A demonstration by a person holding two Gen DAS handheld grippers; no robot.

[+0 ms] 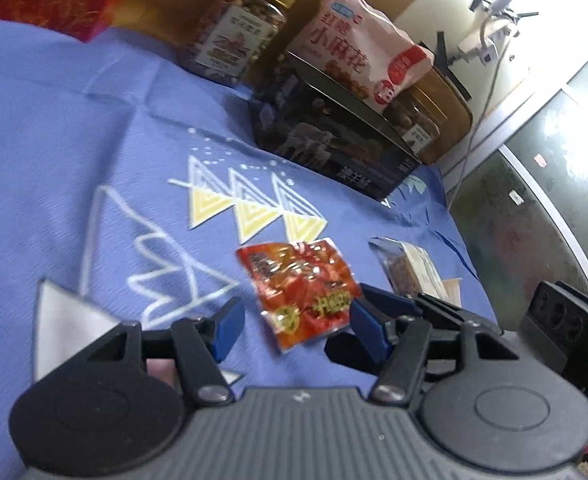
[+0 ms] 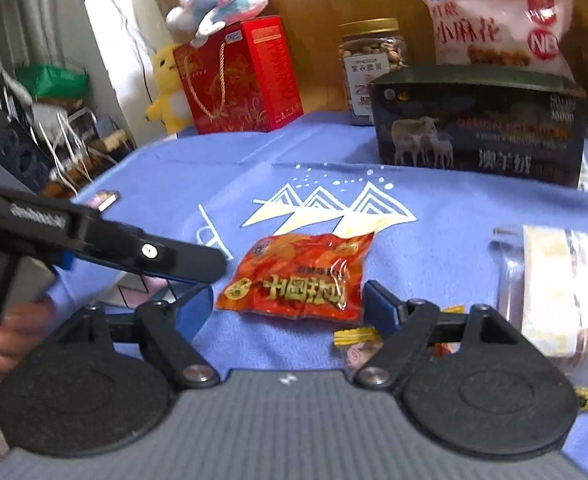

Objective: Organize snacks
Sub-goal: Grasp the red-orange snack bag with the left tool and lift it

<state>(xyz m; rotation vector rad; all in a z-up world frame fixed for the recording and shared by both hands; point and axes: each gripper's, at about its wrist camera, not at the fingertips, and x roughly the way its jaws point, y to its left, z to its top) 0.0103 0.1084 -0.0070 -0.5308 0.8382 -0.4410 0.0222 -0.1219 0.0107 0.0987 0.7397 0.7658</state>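
My right jaws stand wide apart with the shiny red-orange foil snack packet lying flat between their blue pads, untouched, on the blue cloth-covered tabletop. My left jaws hang half open, empty, with the same packet just ahead of their tips. Beyond both pairs sits a dark rectangular cardboard box with a pink snack bag standing in it.

Red snack packet between open left claw.
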